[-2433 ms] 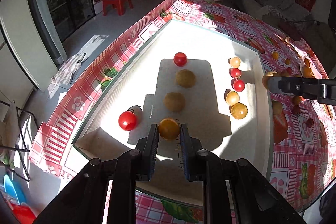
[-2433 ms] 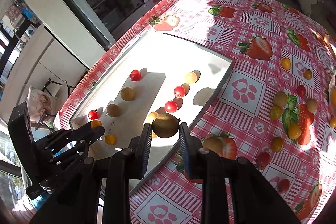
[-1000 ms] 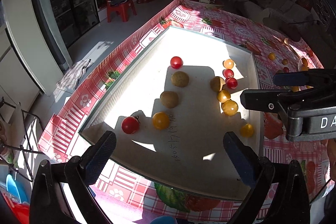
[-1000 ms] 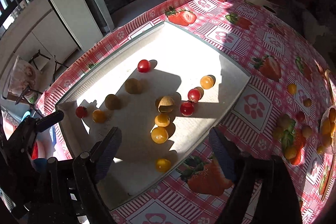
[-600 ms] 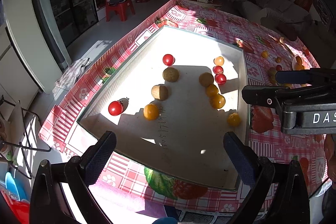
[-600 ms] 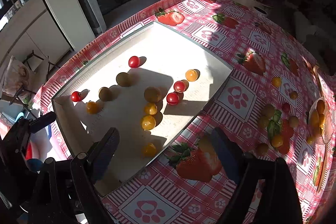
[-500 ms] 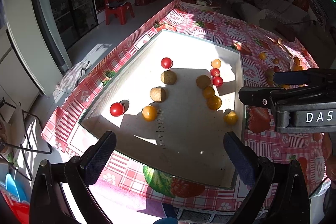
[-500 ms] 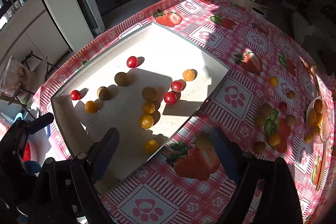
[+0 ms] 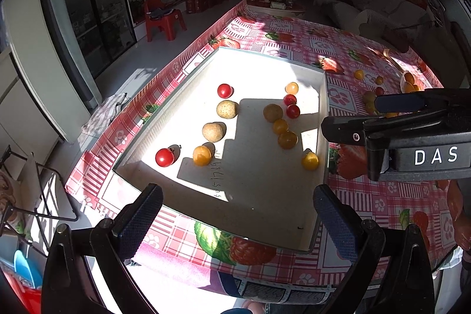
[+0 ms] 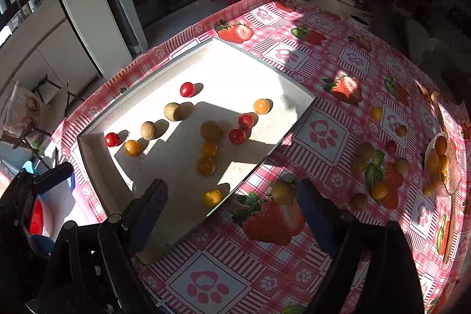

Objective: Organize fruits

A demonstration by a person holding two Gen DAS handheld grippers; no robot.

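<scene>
A white shallow tray (image 9: 325,108) (image 10: 266,158) lies on the strawberry-print tablecloth. Inside, a left line runs from a red tomato (image 9: 225,90) past two tan fruits (image 9: 226,109) to an orange fruit (image 9: 202,155) and another red tomato (image 9: 164,157). A right line holds a brown fruit (image 9: 272,112), red tomatoes (image 9: 293,111) and orange fruits (image 9: 287,139) (image 10: 205,165). My left gripper (image 9: 235,205) hangs open over the tray's near end, holding nothing. My right gripper (image 10: 231,196) is open and holds nothing, above the tray's near right corner.
Several loose fruits (image 10: 365,150) lie on the tablecloth (image 10: 321,134) right of the tray, beside a bag of orange fruits (image 10: 441,164). The table's near edge (image 9: 182,270) is just below my left gripper. A red chair (image 9: 164,19) stands on the floor beyond.
Both grippers let go of the fruits they held, one orange and one brown, which now lie in the tray. Both opened wide and have since drawn back and up.
</scene>
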